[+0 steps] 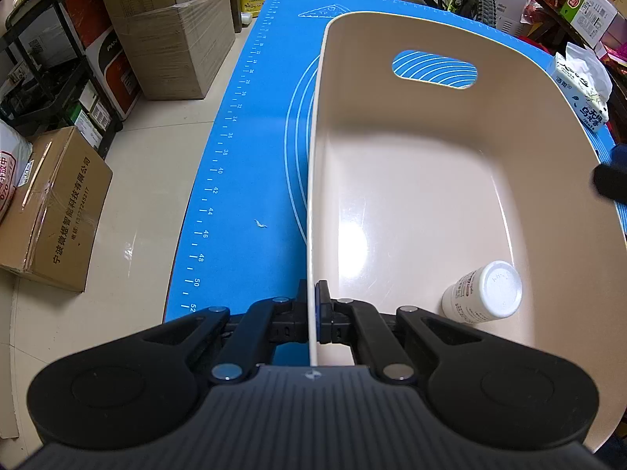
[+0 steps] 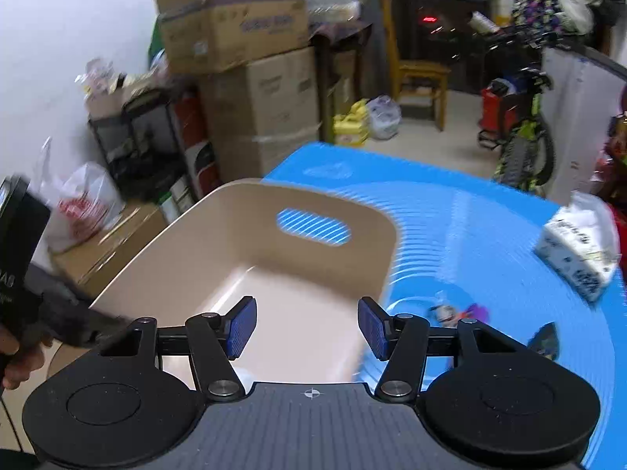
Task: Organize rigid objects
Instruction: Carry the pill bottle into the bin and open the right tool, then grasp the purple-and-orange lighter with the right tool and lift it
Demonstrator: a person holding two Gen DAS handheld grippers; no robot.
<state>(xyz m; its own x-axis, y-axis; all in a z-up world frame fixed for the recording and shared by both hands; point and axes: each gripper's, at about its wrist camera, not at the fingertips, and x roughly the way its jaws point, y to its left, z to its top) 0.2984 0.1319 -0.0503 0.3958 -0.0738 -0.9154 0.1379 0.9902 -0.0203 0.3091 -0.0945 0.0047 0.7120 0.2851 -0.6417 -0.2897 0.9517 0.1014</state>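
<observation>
A beige plastic bin with a handle slot stands on the blue mat. My left gripper is shut on the bin's left wall near its front corner. A white pill bottle lies on its side inside the bin at the front right. In the right wrist view my right gripper is open and empty, held above the bin. Small blurred objects lie on the mat to the right of the bin.
A tissue pack sits on the mat's right side, also in the right wrist view. Cardboard boxes and a black shelf stand on the floor left. A bicycle and a wooden chair stand beyond the table.
</observation>
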